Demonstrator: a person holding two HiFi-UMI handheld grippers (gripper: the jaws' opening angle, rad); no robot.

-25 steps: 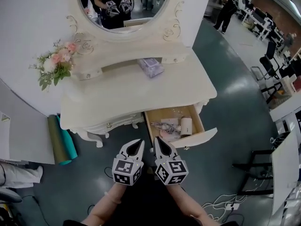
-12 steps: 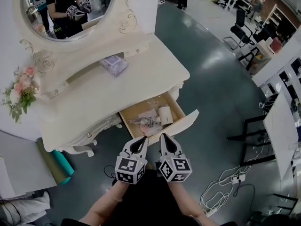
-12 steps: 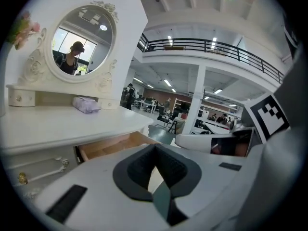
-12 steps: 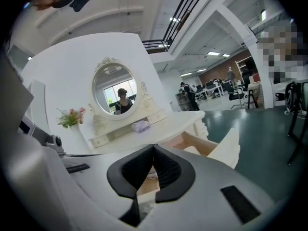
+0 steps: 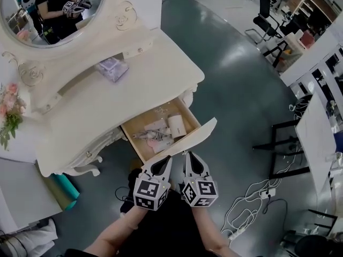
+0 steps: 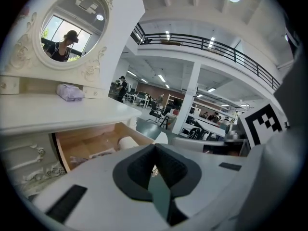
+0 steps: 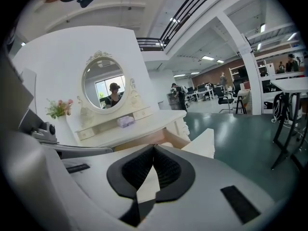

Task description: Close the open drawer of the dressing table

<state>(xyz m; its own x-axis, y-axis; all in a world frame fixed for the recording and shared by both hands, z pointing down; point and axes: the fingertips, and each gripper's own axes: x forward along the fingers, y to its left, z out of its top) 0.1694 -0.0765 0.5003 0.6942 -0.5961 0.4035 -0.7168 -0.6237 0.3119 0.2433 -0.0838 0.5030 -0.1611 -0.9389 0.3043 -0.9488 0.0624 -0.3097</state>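
Overhead, the dressing table (image 5: 134,87) fills the 10 o'clock part of the head view, its cream top bare apart from a small lilac pack (image 5: 111,68) set near the back ledge. An oval mirror (image 5: 45,7) stands at the table's rear, at 11 o'clock, and reflects a person holding both grippers. The drawer (image 5: 199,133) on the table's right side is pulled fully out toward 5 o'clock; its wooden interior is exposed, with loose small articles and a white roll (image 5: 176,125) lying inside. The left gripper (image 5: 164,164) and right gripper (image 5: 191,159) sit side by side at 6 o'clock, tips pointing at the drawer's white front panel and just short of it; contact cannot be confirmed. Each gripper's own view shows its jaws pressed together at the tips, with nothing between them. A spray of pink flowers (image 5: 8,114) stands at 9 o'clock
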